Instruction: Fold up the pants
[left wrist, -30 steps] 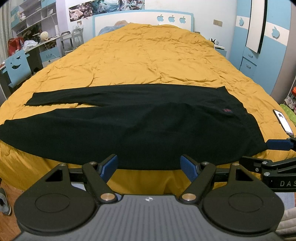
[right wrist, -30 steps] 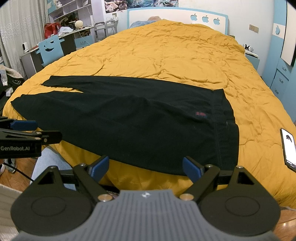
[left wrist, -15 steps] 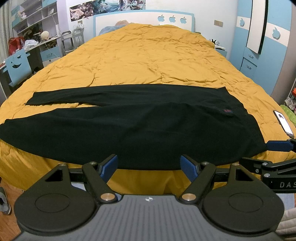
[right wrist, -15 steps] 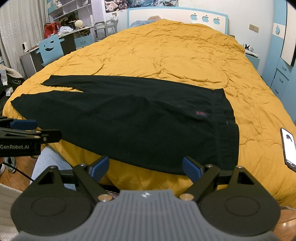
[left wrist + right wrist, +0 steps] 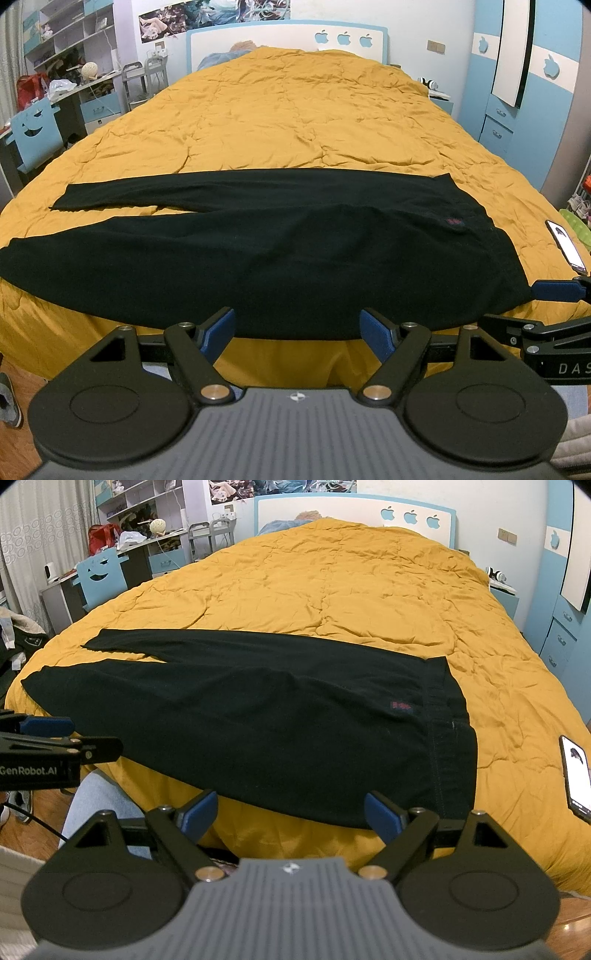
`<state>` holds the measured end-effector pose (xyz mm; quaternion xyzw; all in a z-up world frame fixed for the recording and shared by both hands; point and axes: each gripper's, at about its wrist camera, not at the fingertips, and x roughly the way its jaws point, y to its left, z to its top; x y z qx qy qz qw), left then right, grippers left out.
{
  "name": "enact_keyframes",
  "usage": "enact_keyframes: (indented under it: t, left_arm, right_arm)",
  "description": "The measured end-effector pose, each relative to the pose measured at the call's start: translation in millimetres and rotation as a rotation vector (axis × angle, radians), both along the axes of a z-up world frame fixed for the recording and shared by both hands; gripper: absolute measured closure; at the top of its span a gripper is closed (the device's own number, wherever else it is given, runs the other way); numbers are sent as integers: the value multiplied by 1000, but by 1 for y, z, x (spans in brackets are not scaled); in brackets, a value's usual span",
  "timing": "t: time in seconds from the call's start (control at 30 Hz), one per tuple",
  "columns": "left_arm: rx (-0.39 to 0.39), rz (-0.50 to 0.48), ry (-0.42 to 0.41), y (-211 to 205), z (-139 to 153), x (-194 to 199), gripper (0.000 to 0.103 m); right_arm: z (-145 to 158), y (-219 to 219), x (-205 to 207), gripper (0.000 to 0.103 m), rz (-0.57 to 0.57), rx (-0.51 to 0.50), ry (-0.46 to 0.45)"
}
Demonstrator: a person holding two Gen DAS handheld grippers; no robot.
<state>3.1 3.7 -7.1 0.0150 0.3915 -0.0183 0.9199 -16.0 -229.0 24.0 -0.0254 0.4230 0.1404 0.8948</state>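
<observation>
Black pants (image 5: 280, 254) lie flat across the near part of a bed with a yellow quilt (image 5: 303, 122), waistband to the right, both legs reaching left. They also show in the right wrist view (image 5: 266, 723), with a small red label (image 5: 400, 706) near the waistband. My left gripper (image 5: 297, 332) is open and empty, just short of the pants' near edge at the bed's front. My right gripper (image 5: 291, 810) is open and empty, near the waist end of the near edge. Each gripper shows at the side of the other's view.
A phone (image 5: 567, 252) with a lit screen lies on the quilt to the right of the waistband, also in the right wrist view (image 5: 577, 778). A desk and blue chair (image 5: 99, 578) stand left of the bed. Blue cabinets (image 5: 517, 103) stand on the right.
Hardly anything has moved. The right wrist view has shifted very slightly; the pants lie as before and both grippers stay open.
</observation>
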Motion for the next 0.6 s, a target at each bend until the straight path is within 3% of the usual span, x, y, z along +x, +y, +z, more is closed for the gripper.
enact_keyframes:
  t: [0.6]
  left_arm:
    - [-7,-4,-3,-1,4,1,15]
  right_arm:
    - [-1,0,-1,20,-1,-2,1]
